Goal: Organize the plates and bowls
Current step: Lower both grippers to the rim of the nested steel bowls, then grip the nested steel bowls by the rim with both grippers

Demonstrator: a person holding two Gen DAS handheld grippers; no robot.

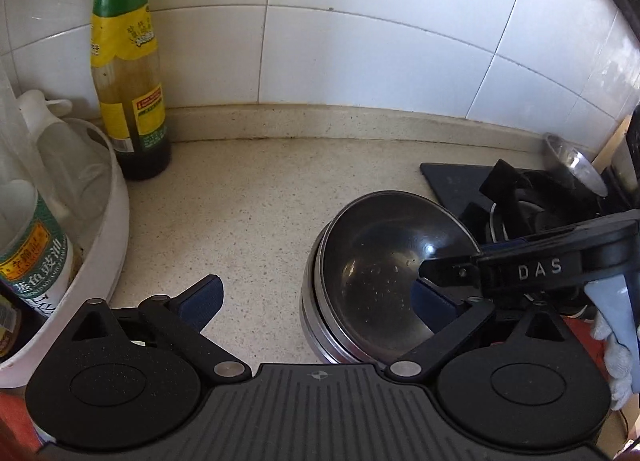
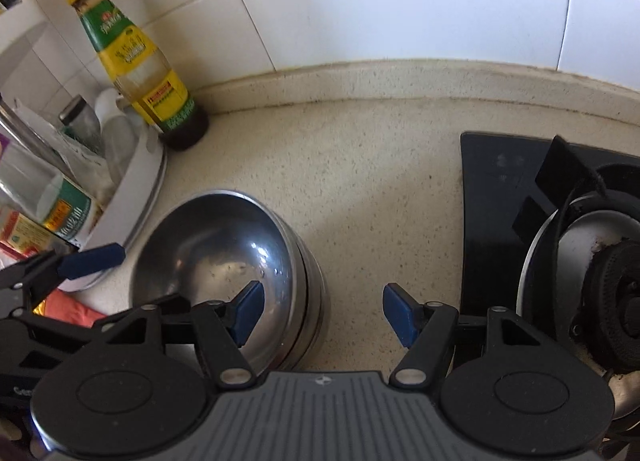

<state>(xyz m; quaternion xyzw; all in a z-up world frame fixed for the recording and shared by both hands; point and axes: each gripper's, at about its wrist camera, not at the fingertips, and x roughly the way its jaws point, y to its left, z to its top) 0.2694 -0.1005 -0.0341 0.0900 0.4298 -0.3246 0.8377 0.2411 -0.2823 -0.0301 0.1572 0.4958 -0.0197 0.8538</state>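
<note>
Here, a stack of shiny round stainless-steel bowls (image 1: pixel 372 281) stood on the speckled beige stone desk (image 1: pixel 256 221), the top bowl tilted within the one beneath it and dotted with water drops inside. The left gripper (image 1: pixel 320 297) hung over the stack with its fingers released and spread wide: its blue-padded right finger (image 1: pixel 434 297) lay inside the top bowl, while the left finger (image 1: pixel 202 295) stood out over bare desk, left of the stack. The right gripper (image 2: pixel 322 313) also had its fingers apart and grasped nothing; its left finger (image 2: pixel 248 313) reached over the top bowl's inside, and its right finger (image 2: pixel 400 315) hovered above the desk to the right of the stack. Behind and left of the stack, against the white tiled wall (image 1: pixel 360 41), stood a tall glass sauce bottle with a green and yellow label (image 1: pixel 128 81), beside a white plastic tub (image 1: pixel 108 229) full of bottles. Right of the stack sat a black gas hob (image 2: pixel 492 197).
</note>
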